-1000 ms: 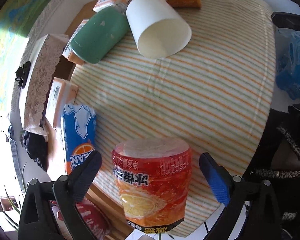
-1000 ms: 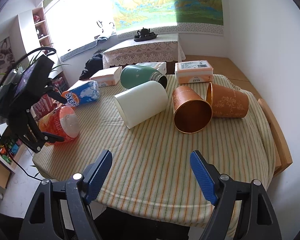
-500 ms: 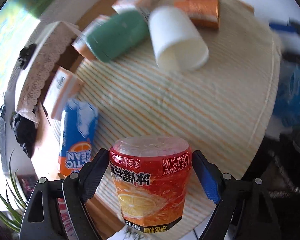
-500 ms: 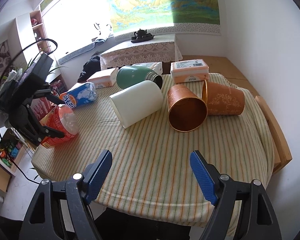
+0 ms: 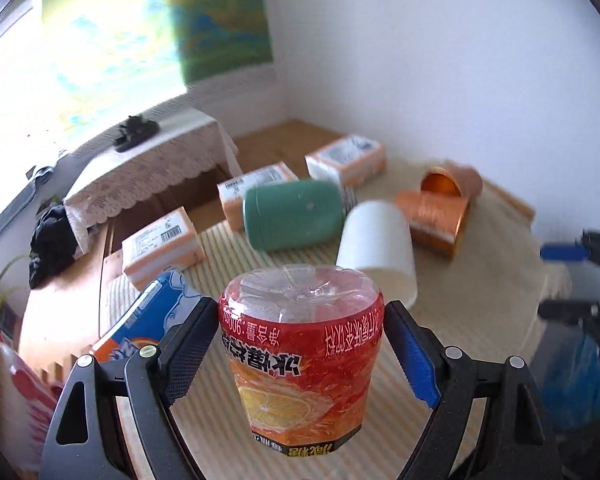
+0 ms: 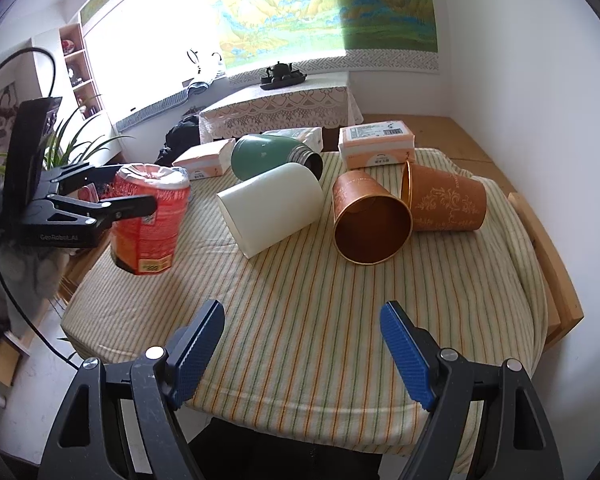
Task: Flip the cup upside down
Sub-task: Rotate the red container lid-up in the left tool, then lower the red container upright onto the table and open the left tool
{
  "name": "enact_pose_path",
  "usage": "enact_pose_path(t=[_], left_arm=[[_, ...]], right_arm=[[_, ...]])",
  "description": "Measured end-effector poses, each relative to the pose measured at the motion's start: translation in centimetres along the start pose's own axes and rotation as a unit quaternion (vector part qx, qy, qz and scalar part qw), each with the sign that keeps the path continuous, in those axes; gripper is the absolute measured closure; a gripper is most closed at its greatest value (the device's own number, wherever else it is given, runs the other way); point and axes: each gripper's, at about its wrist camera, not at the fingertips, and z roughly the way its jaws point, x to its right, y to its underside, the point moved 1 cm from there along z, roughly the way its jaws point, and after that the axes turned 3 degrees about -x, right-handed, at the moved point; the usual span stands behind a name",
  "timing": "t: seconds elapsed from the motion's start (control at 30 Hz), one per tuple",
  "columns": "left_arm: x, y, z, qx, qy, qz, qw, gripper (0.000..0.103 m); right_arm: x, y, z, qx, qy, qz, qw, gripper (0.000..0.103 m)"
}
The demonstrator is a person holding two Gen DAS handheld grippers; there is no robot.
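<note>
Left gripper [image 5: 300, 344], open wide around the red cup [image 5: 300, 364] a second ago, now clamps both pads on its sides and has lifted it off the striped cloth [image 6: 340, 320], printing upside down, clear end up. Right gripper [image 6: 302, 340] hangs open and empty as before, with the white cup [image 6: 272, 208] lying ahead.

Red-orange cup [image 5: 302, 364]: clear foil seal, orange-slice graphic, white lettering. Tablecloth [image 6: 320, 320]: cream with thin orange and green stripes. White cup [image 6: 270, 208]: plain. Green flask [image 6: 266, 156]: dark mouth. Two copper cups [image 6: 370, 218]: pale scroll ornament. Gripper pads [image 6: 198, 346]: blue, textured; frames black.
</note>
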Motion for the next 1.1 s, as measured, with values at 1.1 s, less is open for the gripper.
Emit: enact_pose_path(t=[1.1], left_arm=[[1.1, 6.9, -4.1, 0.068, -0.010, -0.096, 0.9930, 0.003]], right_arm=[[-6.9, 1.5, -2.2, 0.076, 0.082, -0.034, 0.993, 0.026]])
